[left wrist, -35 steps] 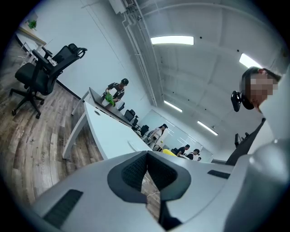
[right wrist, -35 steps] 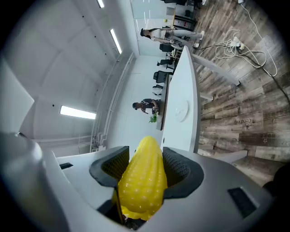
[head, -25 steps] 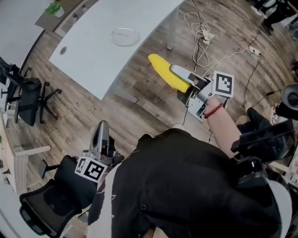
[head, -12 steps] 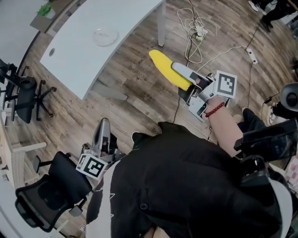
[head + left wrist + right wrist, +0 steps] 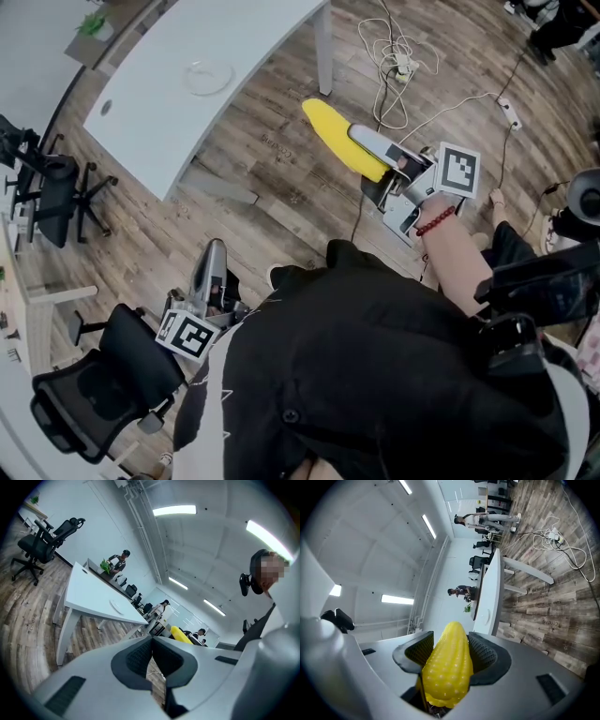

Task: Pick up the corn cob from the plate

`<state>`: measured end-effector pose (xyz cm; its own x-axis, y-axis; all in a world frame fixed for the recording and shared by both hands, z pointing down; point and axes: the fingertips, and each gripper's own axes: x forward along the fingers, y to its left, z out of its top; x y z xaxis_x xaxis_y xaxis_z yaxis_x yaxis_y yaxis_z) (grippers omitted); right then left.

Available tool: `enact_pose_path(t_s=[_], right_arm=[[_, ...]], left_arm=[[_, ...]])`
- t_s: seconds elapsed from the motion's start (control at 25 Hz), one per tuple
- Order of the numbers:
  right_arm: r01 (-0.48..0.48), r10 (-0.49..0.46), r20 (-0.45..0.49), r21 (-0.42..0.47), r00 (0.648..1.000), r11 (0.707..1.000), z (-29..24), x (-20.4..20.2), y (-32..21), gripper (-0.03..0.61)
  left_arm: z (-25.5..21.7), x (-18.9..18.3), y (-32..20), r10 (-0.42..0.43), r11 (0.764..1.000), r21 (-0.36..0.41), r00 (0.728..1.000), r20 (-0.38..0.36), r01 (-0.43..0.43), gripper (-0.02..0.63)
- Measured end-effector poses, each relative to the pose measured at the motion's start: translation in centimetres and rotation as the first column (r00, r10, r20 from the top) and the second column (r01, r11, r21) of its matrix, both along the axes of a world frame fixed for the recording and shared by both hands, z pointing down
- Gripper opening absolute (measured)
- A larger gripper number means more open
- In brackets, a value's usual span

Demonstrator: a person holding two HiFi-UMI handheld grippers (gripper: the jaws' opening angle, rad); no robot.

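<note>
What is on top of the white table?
A clear plate lies on the white table, and it looks empty. The corn cob is away from it, between the right gripper's fingers. The table's upper edge is cut off.

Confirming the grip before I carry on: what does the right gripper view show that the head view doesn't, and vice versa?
Only the right gripper view: both pads of the right claw pressing the sides of the corn cob, and people standing beyond the table. Only the head view: the left claw, held low near an office chair. Both: the corn cob in the right claw, the white table with its clear plate, and cables on the wood floor.
</note>
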<state>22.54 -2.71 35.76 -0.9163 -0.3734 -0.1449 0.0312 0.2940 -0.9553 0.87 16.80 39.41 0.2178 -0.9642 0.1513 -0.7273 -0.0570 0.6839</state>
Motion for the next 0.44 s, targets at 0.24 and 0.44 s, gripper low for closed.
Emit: enact_pose_path(t_s=[0.24, 0.44], right_arm=[[-0.005, 0.005, 0.012, 0.007, 1.0, 1.0, 0.2, 0.4, 0.4, 0.242], [-0.02, 0.02, 0.016, -0.006, 1.0, 1.0, 0.9, 0.8, 0.6, 0.242]], left_arm=[[-0.3, 0.6, -0.3, 0.022, 1.0, 0.009, 0.999, 0.023, -0.023, 0.013], [0.2, 1.2, 0.1, 0.041, 0.999, 0.007, 0.999, 0.035, -0.041, 0.014]])
